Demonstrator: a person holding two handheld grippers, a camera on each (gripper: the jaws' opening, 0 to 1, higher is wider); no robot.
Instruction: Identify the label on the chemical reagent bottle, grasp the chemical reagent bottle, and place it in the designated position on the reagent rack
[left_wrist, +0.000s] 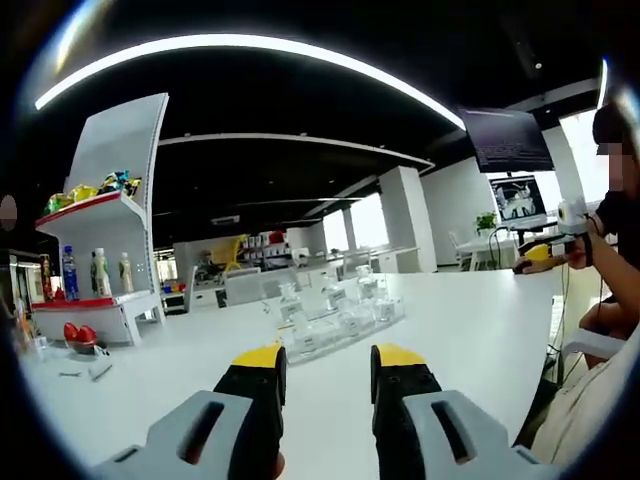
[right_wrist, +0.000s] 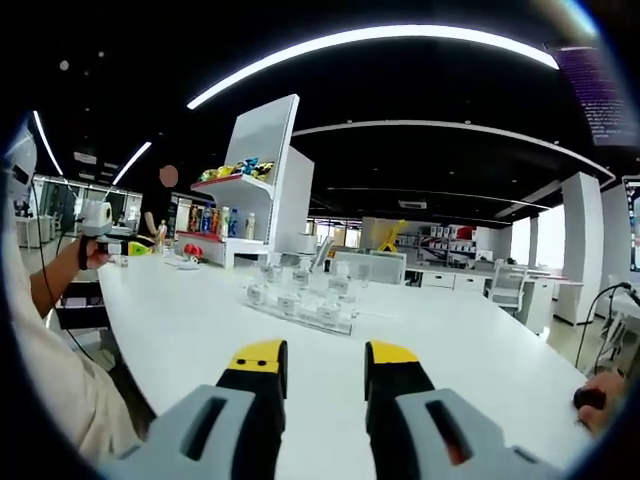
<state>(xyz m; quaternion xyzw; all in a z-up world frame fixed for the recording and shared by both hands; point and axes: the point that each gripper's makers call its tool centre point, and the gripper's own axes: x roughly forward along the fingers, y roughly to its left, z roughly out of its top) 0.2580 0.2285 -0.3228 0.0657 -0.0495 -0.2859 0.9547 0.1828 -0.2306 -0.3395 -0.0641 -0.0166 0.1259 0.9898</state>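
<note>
On the white table (left_wrist: 470, 330) a clear reagent rack (left_wrist: 335, 330) holds several small clear reagent bottles (left_wrist: 292, 308) with labels too small to read. My left gripper (left_wrist: 327, 362) is open, its yellow-tipped jaws apart and empty, a short way before the rack. In the right gripper view the same rack (right_wrist: 300, 305) with its bottles (right_wrist: 338, 290) stands farther off across the table (right_wrist: 200, 330). My right gripper (right_wrist: 323, 360) is open too, with nothing between its jaws.
A white shelf unit (left_wrist: 105, 230) with drink bottles and snacks stands at the table's far left; red objects (left_wrist: 80, 335) lie before it. A person (left_wrist: 605, 210) sits at the right holding a device. In the right gripper view a hand (right_wrist: 85, 250) grips another device at the left.
</note>
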